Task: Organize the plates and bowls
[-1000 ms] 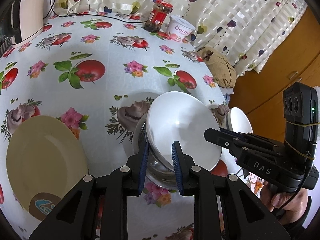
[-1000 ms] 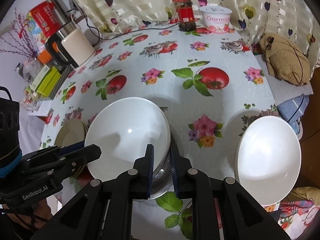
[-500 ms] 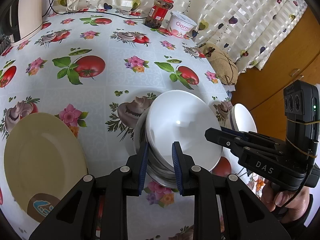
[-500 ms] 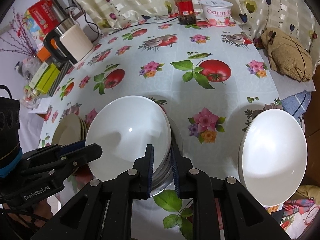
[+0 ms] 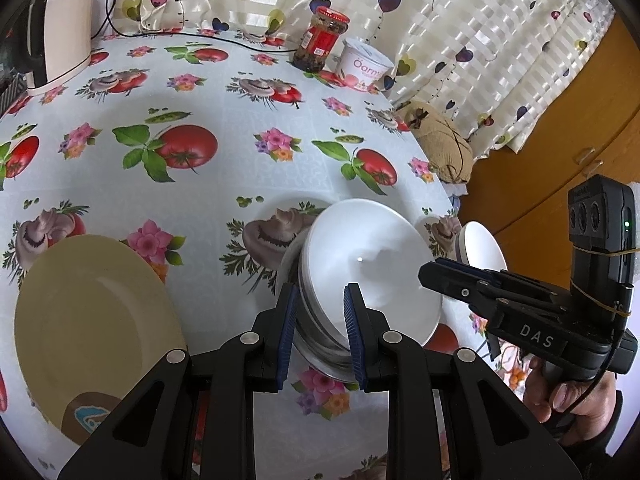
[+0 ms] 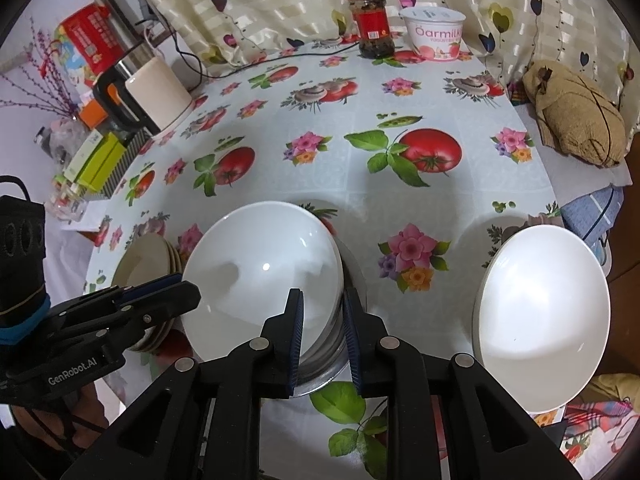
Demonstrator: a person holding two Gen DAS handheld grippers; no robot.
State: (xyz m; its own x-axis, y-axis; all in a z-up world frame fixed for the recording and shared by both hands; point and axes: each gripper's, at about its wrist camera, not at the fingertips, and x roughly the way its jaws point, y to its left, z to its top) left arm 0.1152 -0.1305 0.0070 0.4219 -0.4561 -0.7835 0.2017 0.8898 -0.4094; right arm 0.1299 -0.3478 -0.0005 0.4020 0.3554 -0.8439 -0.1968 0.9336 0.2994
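White ceramic bowl [image 6: 260, 280] sits atop stacked bowls, steel one lowest, mid table [image 6: 360, 184]. Left tool [image 5: 320, 316] and right tool [image 6: 322, 320] both clamp stack's rim, opposite sides, jaws narrow. Second white bowl [image 6: 540, 320] near right edge; yellow plate [image 5: 88, 320] left.

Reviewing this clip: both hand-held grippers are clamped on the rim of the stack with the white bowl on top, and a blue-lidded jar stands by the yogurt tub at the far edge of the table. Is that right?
Not quite: the jar beside the yogurt tub has a red lid, not blue, as the right wrist view shows. The rest holds: the left hand-held gripper and right hand-held gripper both grip the stack topped by the white bowl.
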